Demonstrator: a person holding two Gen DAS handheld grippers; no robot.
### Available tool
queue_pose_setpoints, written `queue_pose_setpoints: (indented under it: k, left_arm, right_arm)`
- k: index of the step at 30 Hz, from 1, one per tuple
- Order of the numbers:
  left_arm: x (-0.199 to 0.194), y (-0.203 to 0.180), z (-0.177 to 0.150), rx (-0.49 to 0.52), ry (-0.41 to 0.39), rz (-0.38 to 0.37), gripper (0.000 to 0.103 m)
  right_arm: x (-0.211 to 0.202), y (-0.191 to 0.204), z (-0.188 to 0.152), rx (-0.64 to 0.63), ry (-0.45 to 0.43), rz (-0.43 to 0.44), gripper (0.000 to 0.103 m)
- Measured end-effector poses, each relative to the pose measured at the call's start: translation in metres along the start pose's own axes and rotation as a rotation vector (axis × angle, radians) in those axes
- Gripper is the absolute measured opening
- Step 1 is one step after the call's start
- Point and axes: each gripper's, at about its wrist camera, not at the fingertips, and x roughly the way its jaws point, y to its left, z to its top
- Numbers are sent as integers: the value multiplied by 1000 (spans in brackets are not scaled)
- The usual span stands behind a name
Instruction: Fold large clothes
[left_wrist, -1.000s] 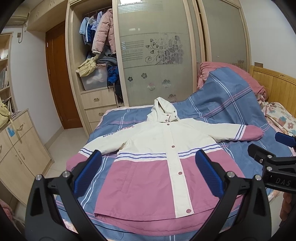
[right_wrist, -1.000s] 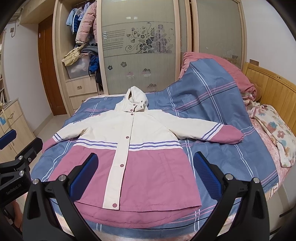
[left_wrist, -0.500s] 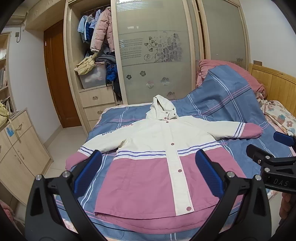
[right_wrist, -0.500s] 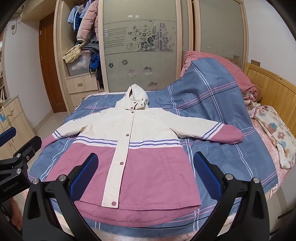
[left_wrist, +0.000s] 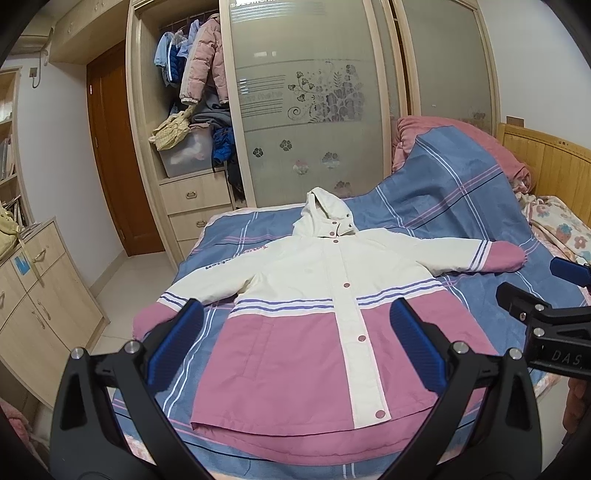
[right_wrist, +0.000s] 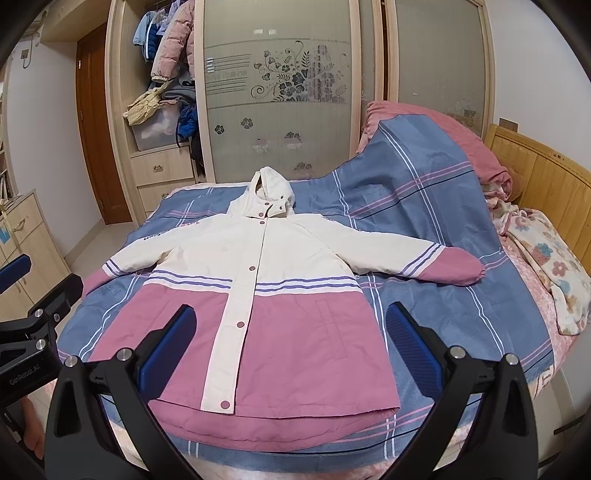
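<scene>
Left wrist view: the left gripper (left_wrist: 295, 339) hangs wide open and empty over the near hem of the jacket (left_wrist: 317, 314), spread flat on the bed (left_wrist: 461, 206) for folding.

Right wrist view: the right gripper (right_wrist: 288, 343), likewise spread and empty, hovers above the jacket's (right_wrist: 266, 295) hem, probably readying a grasp.

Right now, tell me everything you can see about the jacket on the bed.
The jacket is a hooded coat, cream on top and pink below, with purple stripes across chest and sleeves. It looks like smooth padded fabric. It lies flat, front up, snapped shut, sleeves spread, hood toward the wardrobe, on the blue plaid bedspread. Neither gripper touches it.
</scene>
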Motion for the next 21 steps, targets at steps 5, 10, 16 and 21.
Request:
queue_pose_setpoints:
  k: [5, 10, 16, 21]
  left_arm:
    - [3, -1, -2, 4, 7, 2, 101]
    - [5, -5, -4, 18, 12, 2, 101]
    - [6, -5, -4, 17, 13, 2, 101]
    - [6, -4, -4, 16, 14, -3, 101]
  right_arm:
    - [1, -1, 0, 4, 6, 8, 102]
    - [4, -4, -1, 11, 11, 8, 102]
    - [9, -7, -3, 22, 27, 3, 102]
    - [10, -8, -2, 26, 26, -1, 102]
